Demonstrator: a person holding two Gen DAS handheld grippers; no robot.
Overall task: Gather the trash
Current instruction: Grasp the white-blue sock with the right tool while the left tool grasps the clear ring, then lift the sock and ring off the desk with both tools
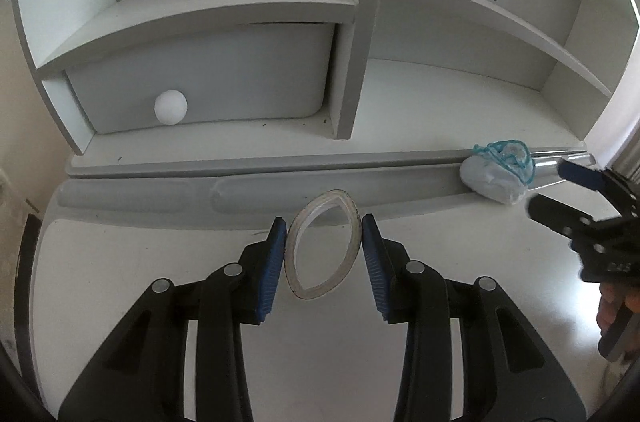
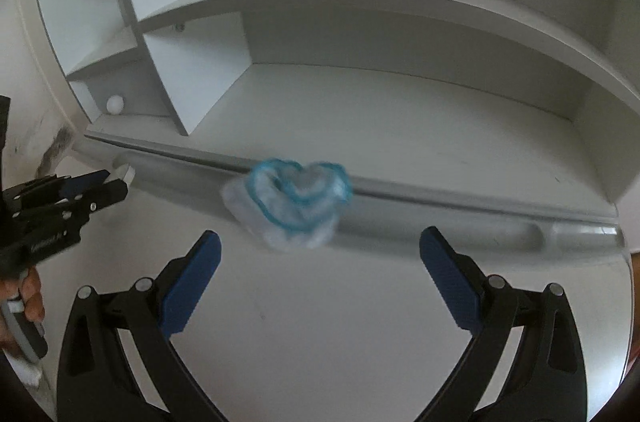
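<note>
The left claw (image 1: pixel 324 254) pinched a squashed tape ring (image 1: pixel 322 246) above the tabletop (image 1: pixel 160 262). The right claw (image 2: pixel 320 278) stood spread before a soft, light crumpled wad (image 2: pixel 292 206) at the far groove; best grabbed across its bulk.

Left tongs (image 1: pixel 325 254) squeeze a flattened white tape ring (image 1: pixel 322 246) above the white worktop (image 1: pixel 160 262). Right tongs (image 1: pixel 548 190) sit spread beside a crumpled white, blue-edged plastic wad (image 1: pixel 496 178) in the worktop's groove. White round knob (image 1: pixel 171 106) on the drawer.
</note>
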